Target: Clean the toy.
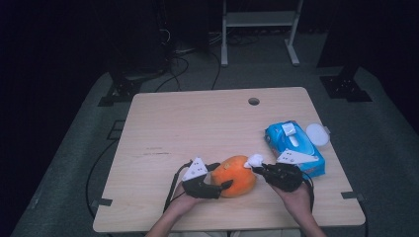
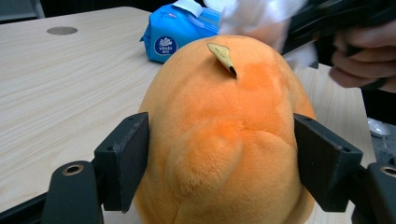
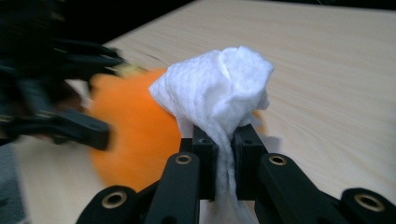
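One orange plush toy point(image 1: 236, 176) sits on the near part of the wooden table point(image 1: 197, 128), between the two grippers. One tan tag point(image 2: 223, 57) sticks up from its top seam.

Left gripper point(image 1: 217, 178): jaws spread around the toy's sides, a pad pressed against each flank, plush bulging between them in the left gripper view. The toy rests on the tabletop in that clamp.

Right gripper point(image 1: 258, 167): jaws pressed nearly together, pinching one crumpled white wipe point(image 3: 219, 88). The wad stands up above the pads; a tail of it runs down between them. From the high view the wipe meets the toy's upper right side; in the left gripper view it is a white blur at the toy's top edge.

Around: one blue pack of wet wipes point(image 1: 292, 147) lies on the right side of the table, just beyond the right hand point(image 1: 296, 195), its white flap point(image 1: 290, 130) on top. One round white lid-like disc point(image 1: 317, 134) lies beside the pack's far edge; what it is I cannot tell. One round cable hole point(image 1: 253, 101) near the table's far edge. Two cables trail from the grippers toward the near edge.

Nothing stands between the grippers and the toy. Beyond the table: one white frame stand point(image 1: 259, 29) and loose floor cables.
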`<act>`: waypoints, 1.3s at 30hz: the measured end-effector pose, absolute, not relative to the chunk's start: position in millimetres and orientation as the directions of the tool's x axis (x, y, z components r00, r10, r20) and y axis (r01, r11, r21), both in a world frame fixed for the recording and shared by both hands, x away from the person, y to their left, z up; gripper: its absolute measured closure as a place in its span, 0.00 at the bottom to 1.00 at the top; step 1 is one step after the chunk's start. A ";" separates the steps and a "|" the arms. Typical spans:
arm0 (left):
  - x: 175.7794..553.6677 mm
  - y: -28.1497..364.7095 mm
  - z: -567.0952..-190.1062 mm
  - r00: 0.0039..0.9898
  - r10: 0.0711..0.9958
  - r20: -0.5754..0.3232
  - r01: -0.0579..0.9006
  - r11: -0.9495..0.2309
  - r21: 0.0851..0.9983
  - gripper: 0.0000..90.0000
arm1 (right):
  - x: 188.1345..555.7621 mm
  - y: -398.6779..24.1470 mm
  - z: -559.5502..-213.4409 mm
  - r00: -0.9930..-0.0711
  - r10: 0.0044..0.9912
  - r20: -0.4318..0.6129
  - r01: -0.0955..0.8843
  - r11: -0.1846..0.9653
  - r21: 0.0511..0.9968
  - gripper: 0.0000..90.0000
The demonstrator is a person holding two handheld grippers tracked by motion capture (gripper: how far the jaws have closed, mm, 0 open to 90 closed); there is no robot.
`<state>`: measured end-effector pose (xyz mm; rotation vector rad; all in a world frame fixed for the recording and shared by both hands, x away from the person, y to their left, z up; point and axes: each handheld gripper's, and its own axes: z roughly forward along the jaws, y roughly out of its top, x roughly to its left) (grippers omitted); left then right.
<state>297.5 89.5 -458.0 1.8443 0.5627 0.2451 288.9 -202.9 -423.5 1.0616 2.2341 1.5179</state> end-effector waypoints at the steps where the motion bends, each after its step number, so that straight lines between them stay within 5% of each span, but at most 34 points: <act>1: 297.6 89.2 -458.2 0.863 0.494 -0.108 0.258 -0.247 0.934 0.28 | 284.9 -197.7 -418.9 -0.730 0.657 0.189 0.410 0.200 0.890 0.91; 23: 297.1 87.4 -455.5 0.840 0.529 -0.117 0.275 -0.231 0.933 0.28 | 289.2 -201.6 -426.2 -0.710 0.678 0.191 0.432 0.205 0.878 0.90; 31: 283.5 69.7 -451.7 0.860 0.509 0.014 0.172 -0.316 0.933 0.28 | 274.3 -174.0 -408.7 -0.779 0.620 0.093 0.331 0.280 0.901 0.91; 39: 287.8 79.0 -454.2 0.895 0.446 -0.018 0.166 -0.296 0.941 0.20 | 285.2 -195.4 -417.9 -0.728 0.671 0.137 0.383 0.233 0.894 0.91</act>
